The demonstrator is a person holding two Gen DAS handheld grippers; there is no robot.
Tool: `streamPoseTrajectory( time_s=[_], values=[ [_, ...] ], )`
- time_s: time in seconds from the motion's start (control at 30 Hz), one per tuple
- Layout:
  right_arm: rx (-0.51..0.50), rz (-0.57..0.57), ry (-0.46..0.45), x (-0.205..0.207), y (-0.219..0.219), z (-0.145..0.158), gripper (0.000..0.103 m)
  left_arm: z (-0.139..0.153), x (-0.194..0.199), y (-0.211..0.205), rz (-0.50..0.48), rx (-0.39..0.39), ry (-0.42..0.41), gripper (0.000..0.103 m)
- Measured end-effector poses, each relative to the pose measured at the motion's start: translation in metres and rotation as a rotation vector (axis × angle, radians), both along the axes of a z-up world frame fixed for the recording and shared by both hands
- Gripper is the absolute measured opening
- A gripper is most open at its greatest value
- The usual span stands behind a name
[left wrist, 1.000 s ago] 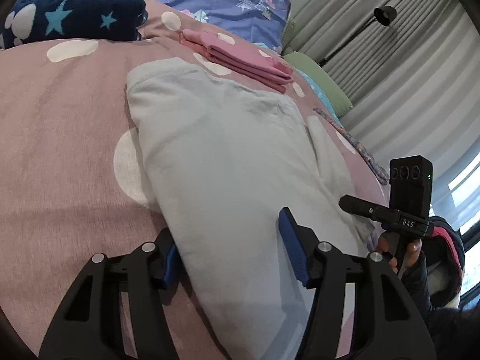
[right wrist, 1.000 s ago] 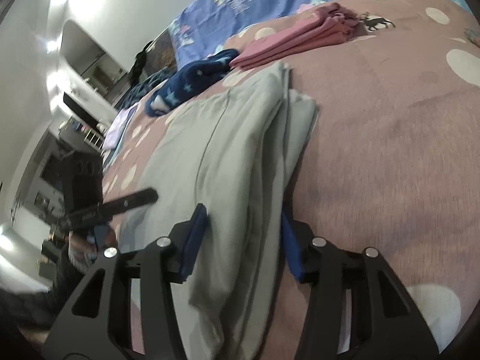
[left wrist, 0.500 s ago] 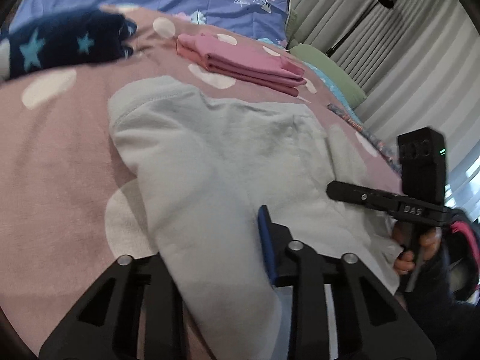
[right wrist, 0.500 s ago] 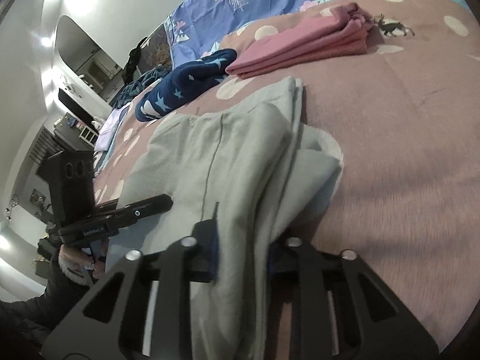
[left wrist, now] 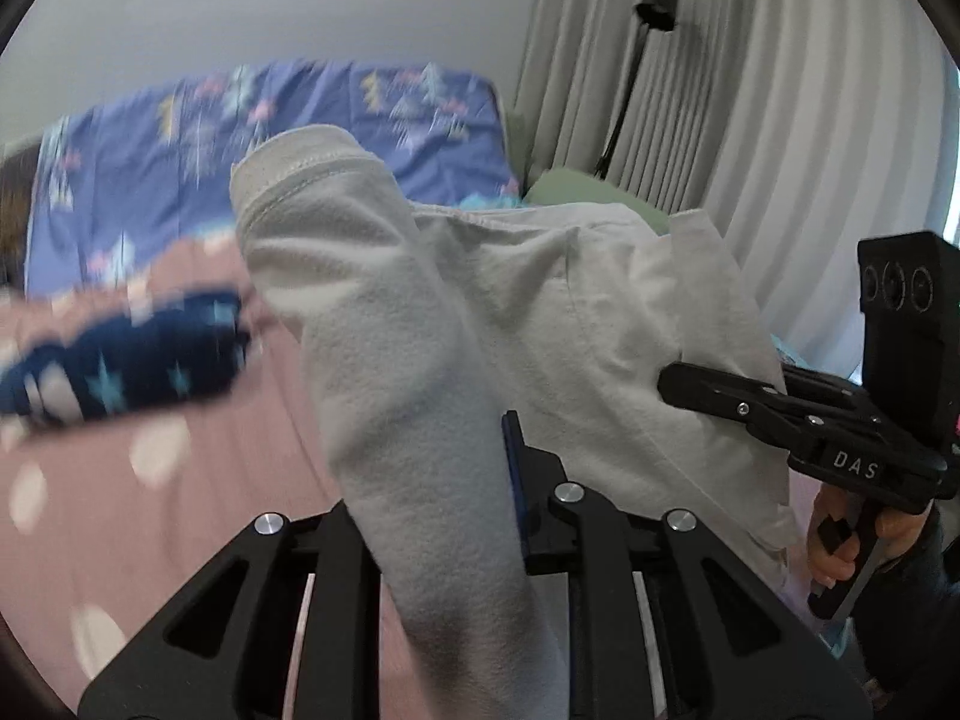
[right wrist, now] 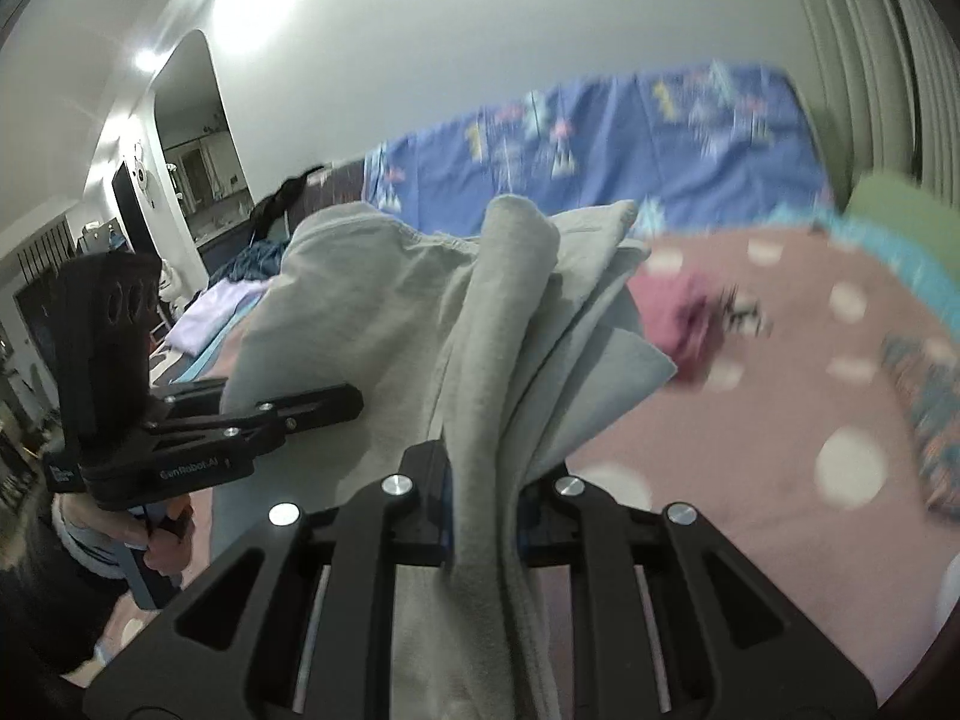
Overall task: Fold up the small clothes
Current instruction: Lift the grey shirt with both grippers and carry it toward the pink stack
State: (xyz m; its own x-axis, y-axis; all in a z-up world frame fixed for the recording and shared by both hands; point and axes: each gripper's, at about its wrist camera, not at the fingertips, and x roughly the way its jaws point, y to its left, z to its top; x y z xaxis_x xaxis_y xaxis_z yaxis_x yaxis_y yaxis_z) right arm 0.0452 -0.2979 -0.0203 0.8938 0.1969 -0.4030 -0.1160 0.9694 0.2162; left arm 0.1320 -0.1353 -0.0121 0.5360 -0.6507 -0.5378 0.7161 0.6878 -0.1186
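Observation:
A pale grey-green garment (left wrist: 480, 300) hangs lifted off the pink dotted bedspread (left wrist: 198, 516), stretched between both grippers. In the left wrist view my left gripper (left wrist: 438, 480) has its jaws closing, pinching one edge of the cloth, which drapes over and hides the left finger. My right gripper (right wrist: 480, 480) also has its jaws closing, clamped on a bunched fold of the same garment (right wrist: 372, 312). Each gripper shows in the other's view: the right gripper (left wrist: 720, 390) at the cloth's right edge, the left gripper (right wrist: 336, 402) at its left, each held by a person's hand.
A navy star-print garment (left wrist: 120, 366) lies on the bed at the left. Folded pink clothes (right wrist: 678, 318) sit further back. A blue patterned pillow (left wrist: 312, 120), a green pillow (right wrist: 900, 216), pale curtains (left wrist: 750, 90) and a black floor lamp (left wrist: 657, 0) stand behind.
Both grippers shut on the garment's near edge and rose, lifting it off the bedspread. The views have tilted up, so the wall and curtains now show.

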Motion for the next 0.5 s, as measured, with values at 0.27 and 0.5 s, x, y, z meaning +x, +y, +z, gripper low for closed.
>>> streamPoseTrajectory(
  time_s=[0.27,0.5],
  values=[
    [-0.016,-0.025,-0.081,0.025,-0.040,0.066,0.015,0.073,0.032,-0.052,-0.019,0.039,-0.114,0.019],
    [-0.017,-0.084,-0.091,0.092,-0.083,0.100,0.014,0.100,0.091,-0.101,0.006,0.095,-0.141,0.019]
  ],
)
